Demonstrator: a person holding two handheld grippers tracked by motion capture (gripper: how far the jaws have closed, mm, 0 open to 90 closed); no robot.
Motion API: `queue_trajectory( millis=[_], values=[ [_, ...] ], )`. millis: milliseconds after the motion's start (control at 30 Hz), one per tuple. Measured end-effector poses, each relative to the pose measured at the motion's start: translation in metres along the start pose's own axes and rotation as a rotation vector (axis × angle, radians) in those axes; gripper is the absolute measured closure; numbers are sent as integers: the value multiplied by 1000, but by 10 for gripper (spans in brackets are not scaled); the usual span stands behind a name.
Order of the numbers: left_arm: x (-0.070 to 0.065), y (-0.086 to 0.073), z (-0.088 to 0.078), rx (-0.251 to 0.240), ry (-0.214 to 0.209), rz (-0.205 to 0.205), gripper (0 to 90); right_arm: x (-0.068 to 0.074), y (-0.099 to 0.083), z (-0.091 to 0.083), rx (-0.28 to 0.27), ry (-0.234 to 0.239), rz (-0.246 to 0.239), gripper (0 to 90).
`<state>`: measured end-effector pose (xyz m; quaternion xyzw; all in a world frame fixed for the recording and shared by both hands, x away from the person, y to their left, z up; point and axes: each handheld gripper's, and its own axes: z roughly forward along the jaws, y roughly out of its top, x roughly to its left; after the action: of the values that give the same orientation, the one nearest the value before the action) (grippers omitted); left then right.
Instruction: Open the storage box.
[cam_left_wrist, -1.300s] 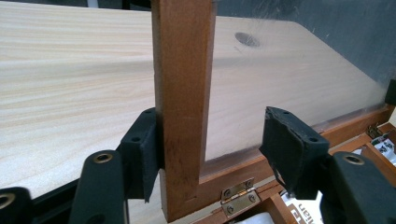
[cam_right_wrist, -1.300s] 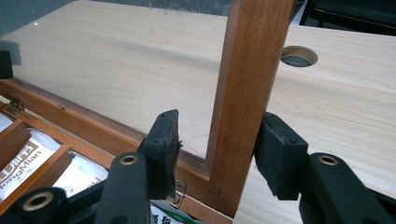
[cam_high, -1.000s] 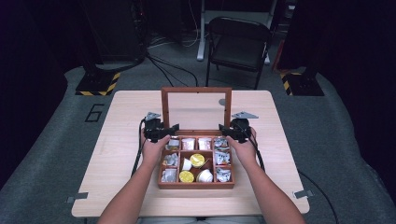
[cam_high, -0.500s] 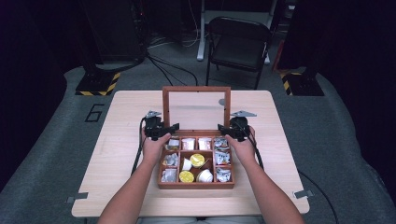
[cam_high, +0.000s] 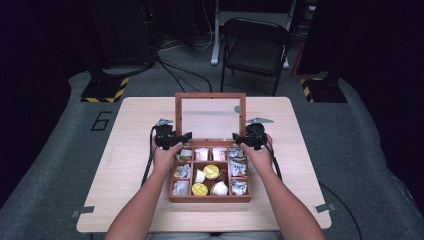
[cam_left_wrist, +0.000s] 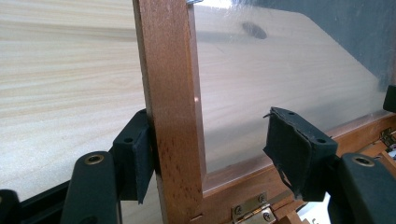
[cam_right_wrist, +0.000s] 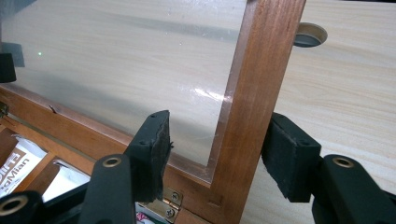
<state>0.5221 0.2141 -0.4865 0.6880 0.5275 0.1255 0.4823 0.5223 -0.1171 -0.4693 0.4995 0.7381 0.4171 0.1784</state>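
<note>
Now both tongs (cam_high: 186, 136) (cam_high: 237, 137) stand parted astride the lid frame (cam_left_wrist: 170, 107), right ones just widening.

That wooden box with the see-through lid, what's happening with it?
A person holds a black two-jaw gripper in each hand at the upright, clear-paned lid of a brown wooden compartment box filled with small packets and cups. The left gripper straddles the lid's left frame post, one pad touching, the other clear. The right gripper straddles the right post; its jaws have just been opening, with gaps showing on both sides. The lid stands open.
</note>
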Motion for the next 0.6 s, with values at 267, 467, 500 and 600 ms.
queue_trajectory(
  millis=[267,467,500,600],
  values=[
    [0,2,4,33,-2,-9,334,-1,0,2,7,7,24,430],
    [3,4,6,60,-6,-9,318,-3,0,3,12,7,40,428],
    [3,4,7,61,-11,-23,318,-4,-1,4,13,11,38,426],
    [4,3,8,62,-13,-32,317,-4,-1,5,17,15,45,425]
  ],
)
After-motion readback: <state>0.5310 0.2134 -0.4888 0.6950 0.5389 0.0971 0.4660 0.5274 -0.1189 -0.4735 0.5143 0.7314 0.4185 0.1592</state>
